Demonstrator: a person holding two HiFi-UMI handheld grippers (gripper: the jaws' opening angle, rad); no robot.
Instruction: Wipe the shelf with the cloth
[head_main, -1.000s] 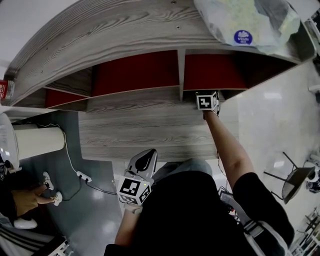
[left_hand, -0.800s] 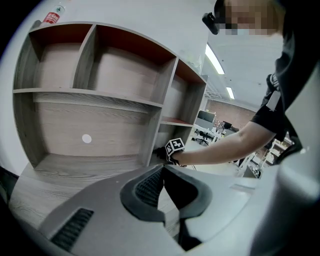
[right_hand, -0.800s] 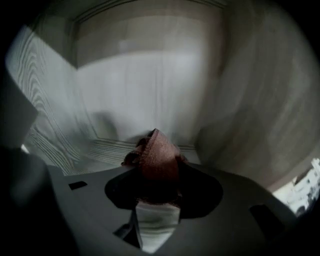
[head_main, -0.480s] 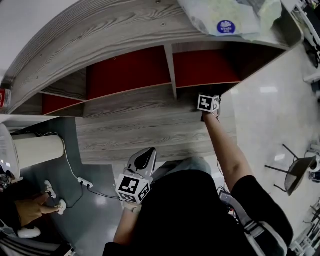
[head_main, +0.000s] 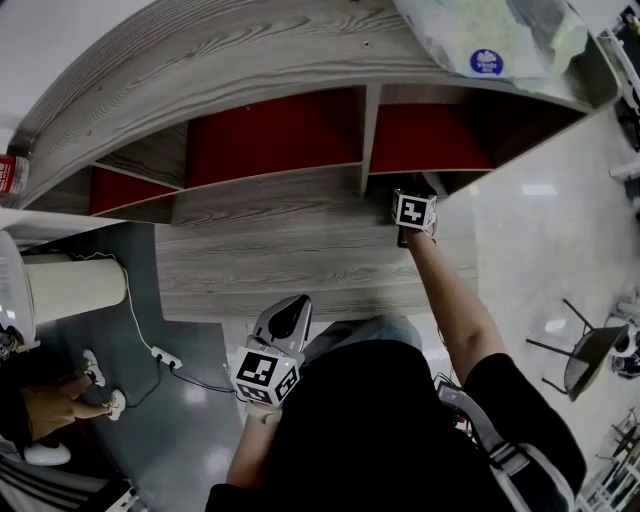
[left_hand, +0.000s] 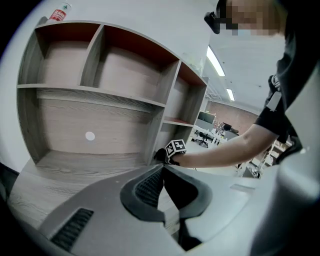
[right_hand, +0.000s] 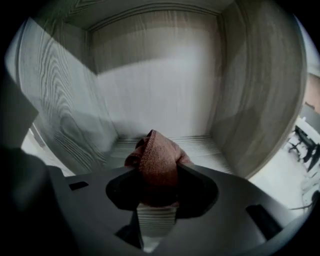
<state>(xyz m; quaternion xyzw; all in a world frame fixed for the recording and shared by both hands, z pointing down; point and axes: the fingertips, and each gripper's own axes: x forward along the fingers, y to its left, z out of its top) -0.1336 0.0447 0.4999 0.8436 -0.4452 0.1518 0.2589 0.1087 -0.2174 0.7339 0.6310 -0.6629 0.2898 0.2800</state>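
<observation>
Deep within the right-hand bay of the shelf (head_main: 270, 205), your right tongs (right_hand: 159, 171) have just been closing and now pinch the reddish cloth (right_hand: 157, 150), which is bunched into a knot between them. Whether the cloth touches the bay's floor I cannot quite tell. Your left tongs (left_hand: 162, 169) hang shut and empty, near your body. Watch out: so small a wad covers little board, a hard drag could tug it loose, and the right wall is close enough to knock.
</observation>
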